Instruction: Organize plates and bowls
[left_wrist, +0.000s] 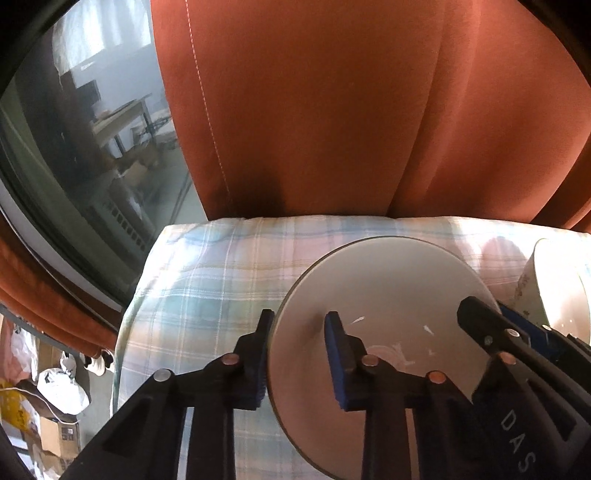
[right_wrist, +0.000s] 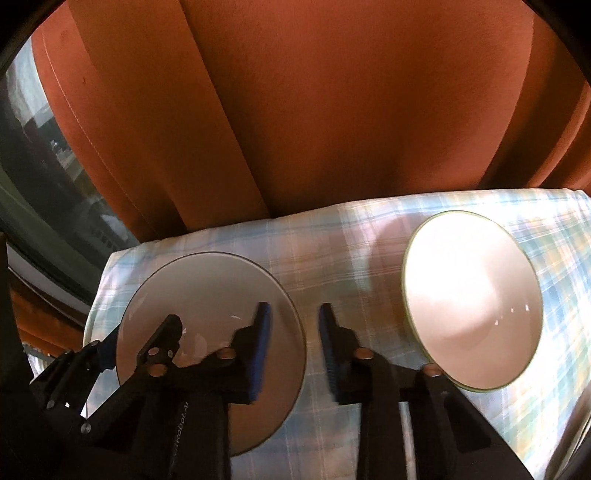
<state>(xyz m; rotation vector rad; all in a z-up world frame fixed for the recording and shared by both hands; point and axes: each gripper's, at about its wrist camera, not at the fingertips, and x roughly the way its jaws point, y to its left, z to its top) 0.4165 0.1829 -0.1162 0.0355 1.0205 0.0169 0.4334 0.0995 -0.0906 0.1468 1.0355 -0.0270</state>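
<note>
two grippers are pinching one grey plate (left_wrist: 388, 288) lying near the checked cloth's (left_wrist: 207, 280) left edge: the left gripper (left_wrist: 301, 354) its left rim, the right gripper (right_wrist: 293, 350) its right rim; a white bowl (right_wrist: 472, 306) is sitting apart toward the right.

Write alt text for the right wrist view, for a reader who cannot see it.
Two tongs grip a white plate by opposite rims on a plaid cloth: right tongs at its right edge, left tongs at its left. A white bowl sits apart to the right, an orange curtain behind.
</note>
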